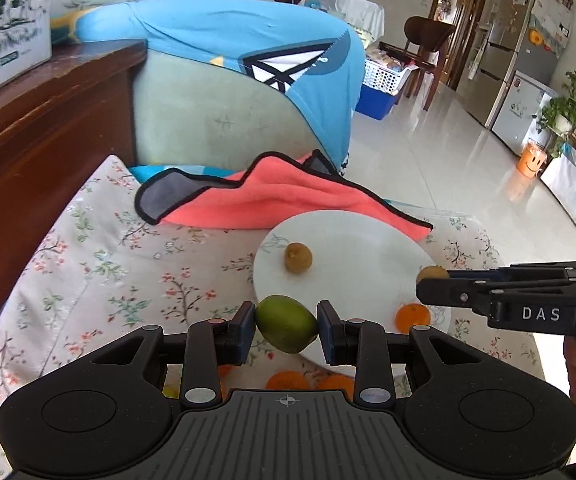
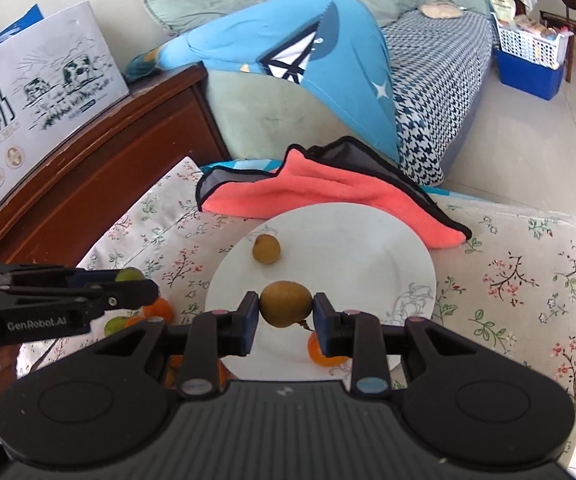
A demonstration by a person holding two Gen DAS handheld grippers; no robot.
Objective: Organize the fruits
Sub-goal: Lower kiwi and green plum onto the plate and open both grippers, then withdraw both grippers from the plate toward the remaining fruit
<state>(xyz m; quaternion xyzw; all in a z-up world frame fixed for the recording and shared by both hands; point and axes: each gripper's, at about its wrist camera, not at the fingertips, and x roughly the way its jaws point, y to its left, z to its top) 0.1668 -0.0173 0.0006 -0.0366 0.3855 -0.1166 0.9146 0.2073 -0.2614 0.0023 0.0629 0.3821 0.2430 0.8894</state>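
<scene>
The left gripper (image 1: pixel 286 328) was clamped on a green fruit (image 1: pixel 286 329), its pads pressing the fruit from both sides above the near rim of the white plate (image 1: pixel 368 248). The right gripper (image 2: pixel 281 309) pinched a brown longan (image 2: pixel 285 303) between its pads, held over the plate's middle. From the left wrist camera that gripper came in at 3 o'clock, the brown fruit showing at its tip. A second longan (image 2: pixel 266 249) lay on the plate at 12 o'clock from the held one. One orange (image 2: pixel 320 354) sat at the plate's near edge at 5 o'clock; more oranges (image 2: pixel 158 307) and a green fruit lay on the floral cloth (image 2: pixel 508 280) at 9 o'clock, beside the left gripper. A coral towel (image 2: pixel 328 192) lay crumpled at 12 o'clock, touching the plate's far rim.
</scene>
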